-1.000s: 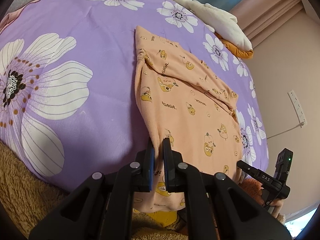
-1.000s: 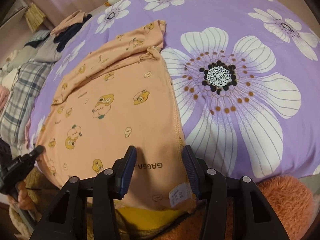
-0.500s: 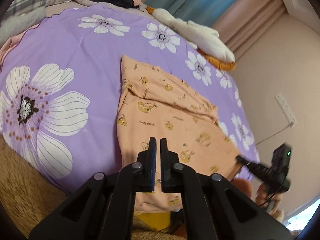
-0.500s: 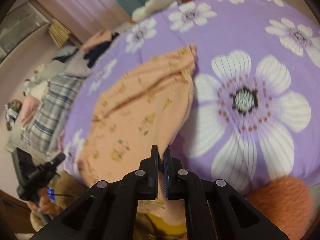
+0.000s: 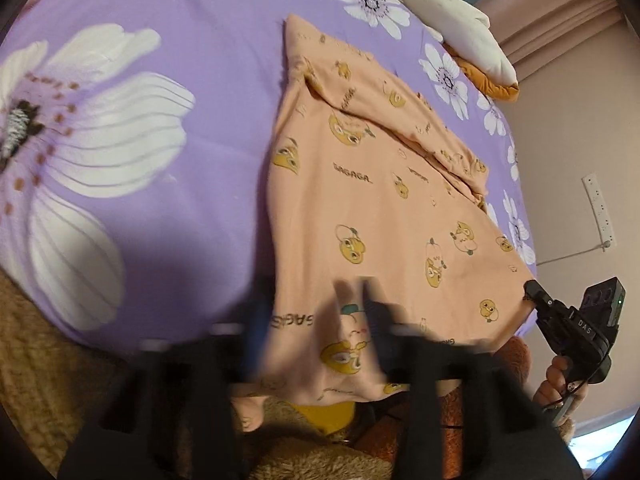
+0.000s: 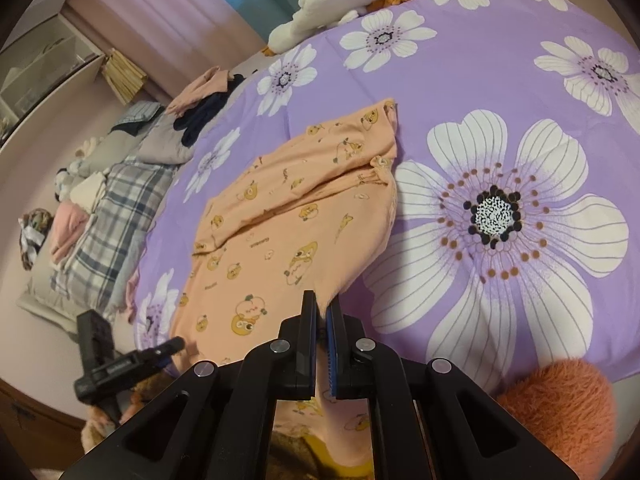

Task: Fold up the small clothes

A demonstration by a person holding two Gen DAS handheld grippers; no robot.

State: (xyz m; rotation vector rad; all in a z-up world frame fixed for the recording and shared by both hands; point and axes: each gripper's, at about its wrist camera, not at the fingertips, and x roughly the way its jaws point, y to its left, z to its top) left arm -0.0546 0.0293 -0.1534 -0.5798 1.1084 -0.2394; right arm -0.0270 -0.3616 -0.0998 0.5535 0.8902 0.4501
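A peach child's garment (image 5: 372, 200) printed with yellow cartoon fruits lies flat on the purple flowered bedspread (image 5: 140, 40), its hem hanging over the near edge. The far part is folded over. In the right wrist view the garment (image 6: 280, 240) rises at its near right corner into my right gripper (image 6: 322, 320), which is shut on that hem. From the left wrist view the right gripper (image 5: 534, 294) pinches the hem's right corner. My left gripper (image 5: 314, 312) is motion-blurred, and its fingers (image 5: 256, 320) stand apart over the hem's left part. The left gripper (image 6: 176, 345) is side-on by that corner.
A white and orange plush toy (image 5: 452, 28) lies at the bed's far edge. A checked blanket (image 6: 116, 216) and piled clothes (image 6: 204, 96) sit on the far side. A brown furry cover (image 5: 40, 380) and an orange furry thing (image 6: 560, 408) lie below the near edge.
My right gripper closed on the hem's right corner and lifted it. My left gripper, shut on the hem in both earlier frames, now shows blurred fingers spread apart, lower and closer to the bed.
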